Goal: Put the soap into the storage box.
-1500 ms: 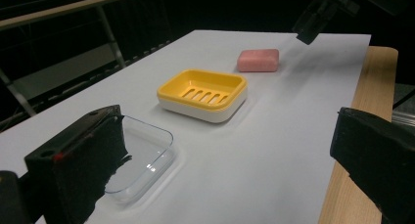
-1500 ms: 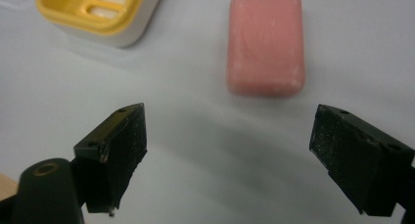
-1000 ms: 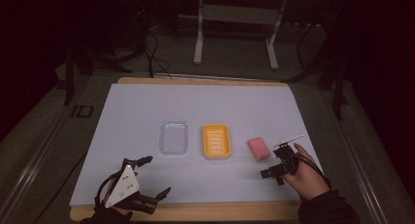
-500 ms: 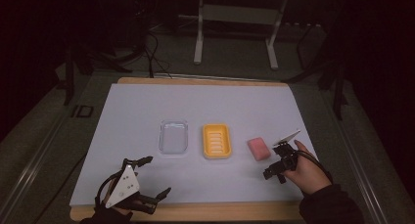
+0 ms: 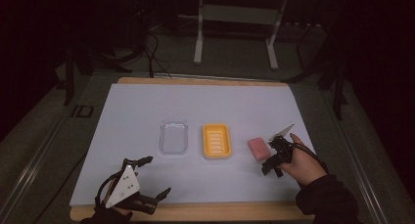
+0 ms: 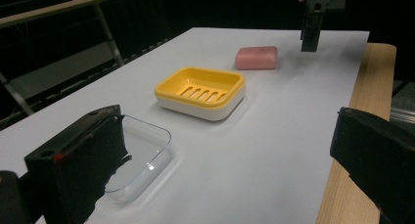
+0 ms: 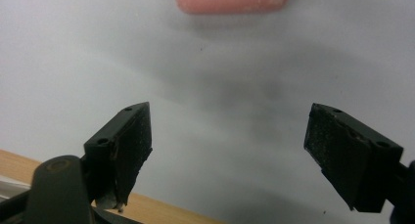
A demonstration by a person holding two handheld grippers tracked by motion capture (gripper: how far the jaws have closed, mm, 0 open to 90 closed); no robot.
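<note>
A pink soap bar (image 5: 258, 148) lies on the white table cover, right of a yellow soap dish (image 5: 217, 141) and a clear plastic tray (image 5: 173, 137). My right gripper (image 5: 270, 169) hovers just right of and nearer than the soap, tilted down at the table and open. In the right gripper view, the soap (image 7: 234, 0) lies beyond the spread jaws of my right gripper (image 7: 230, 136), with nothing between them. My left gripper (image 5: 155, 176) rests open near the front left edge. Past its wide jaws (image 6: 230, 160) I see the tray (image 6: 142, 155), dish (image 6: 200, 92), soap (image 6: 257, 57) and right gripper (image 6: 313, 23).
The white cover (image 5: 205, 106) lies on a wooden table whose edge (image 5: 220, 212) shows along the front. Beyond the table's far edge the floor is dark, with the legs of a stand (image 5: 198, 38) and cables.
My right gripper has moved a little forward and left, closer to the soap. The left gripper and the table objects have stayed put.
</note>
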